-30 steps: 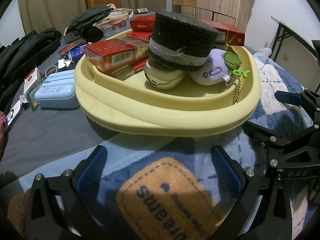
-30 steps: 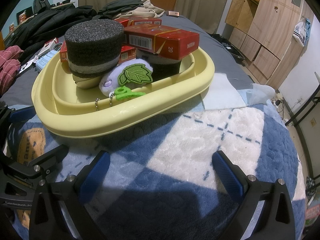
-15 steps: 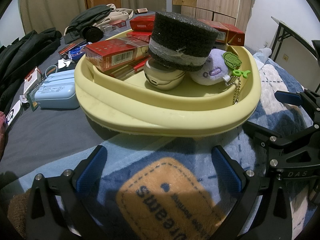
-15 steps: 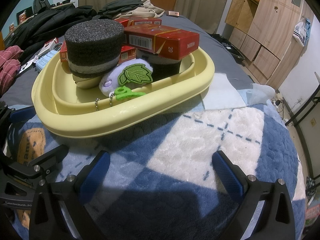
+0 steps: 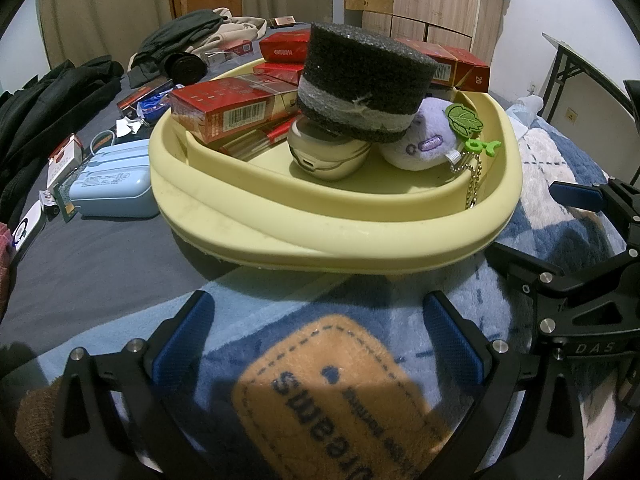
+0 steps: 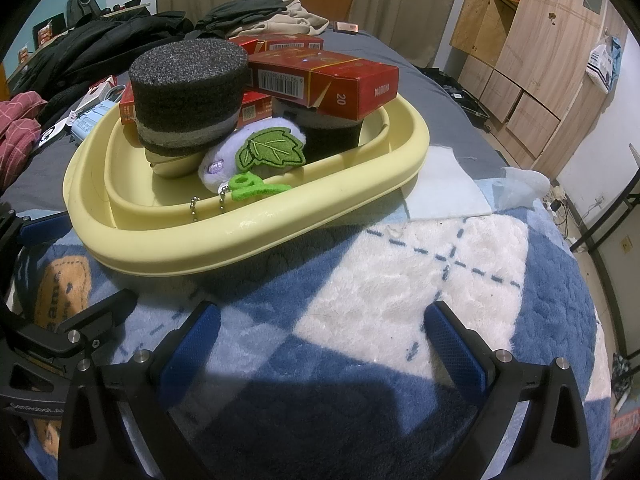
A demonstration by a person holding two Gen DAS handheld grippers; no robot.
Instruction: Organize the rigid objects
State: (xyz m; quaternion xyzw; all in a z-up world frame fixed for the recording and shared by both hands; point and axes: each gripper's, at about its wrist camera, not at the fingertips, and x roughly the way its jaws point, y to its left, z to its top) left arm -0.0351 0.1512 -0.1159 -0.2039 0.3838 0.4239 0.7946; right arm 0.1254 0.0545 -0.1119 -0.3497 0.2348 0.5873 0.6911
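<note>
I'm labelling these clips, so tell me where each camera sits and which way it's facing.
Left wrist: on the left hand-held gripper, low over the blanket, facing the yellow basin; own open fingers show, right hand-held gripper at right edge.
Right wrist: on the right hand-held gripper, facing the basin's other corner; left hand-held gripper at left edge.
Shared: basin, dark foam cylinder, plush keychain.

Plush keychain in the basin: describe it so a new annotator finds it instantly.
Find the pale yellow basin on the blue-and-white blanket. At its near rim, beside the dark foam cylinder, lies the plush keychain. It is the only soft lavender thing there, with a green felt leaf and a ball chain hanging over the rim.
</note>
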